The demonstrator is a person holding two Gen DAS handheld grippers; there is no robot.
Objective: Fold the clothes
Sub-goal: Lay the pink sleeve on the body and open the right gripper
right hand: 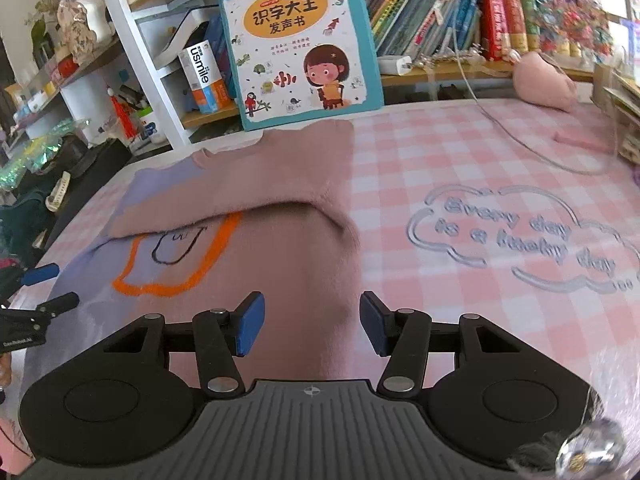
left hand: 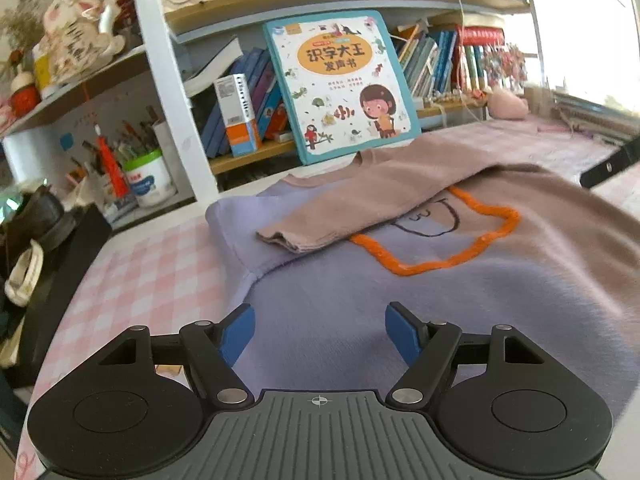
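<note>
At the far left of the left wrist view, dark clutter and a white tub [left hand: 149,179] of pens sit under the white shelf [left hand: 160,80] post. The pink checked tablecloth [left hand: 160,264] runs in from there to the sweater [left hand: 320,320], which lies flat on the table, lilac on its left part and dusty pink on its right. One pink sleeve [left hand: 360,208] is folded across the chest, its cuff resting on the lilac part and partly covering the orange outline [left hand: 452,240] on the front. The left gripper [left hand: 320,334] sits low over the lilac hem, its blue fingers [left hand: 238,334] spread apart with nothing between them. Behind the collar a picture book [left hand: 340,80] leans against the shelf of books. At the right edge a dark bar of the other tool pokes in.

In the right wrist view, the left gripper's fingers show at the left edge over the lilac side, one blue [right hand: 40,274] and one dark. The sweater [right hand: 248,240] fills the left and centre, collar toward the book [right hand: 300,40], sleeve [right hand: 224,208] lying across the orange outline [right hand: 172,264]. The right gripper [right hand: 312,326] hangs over the pink part near its right edge, fingers [right hand: 250,328] parted and gripping nothing. To the right lies bare tablecloth [right hand: 440,168] with a clear raised cloud [right hand: 520,236] of lettering. A pink plush [right hand: 544,80] rests near the back right, by the shelf of books [right hand: 460,12].
</note>
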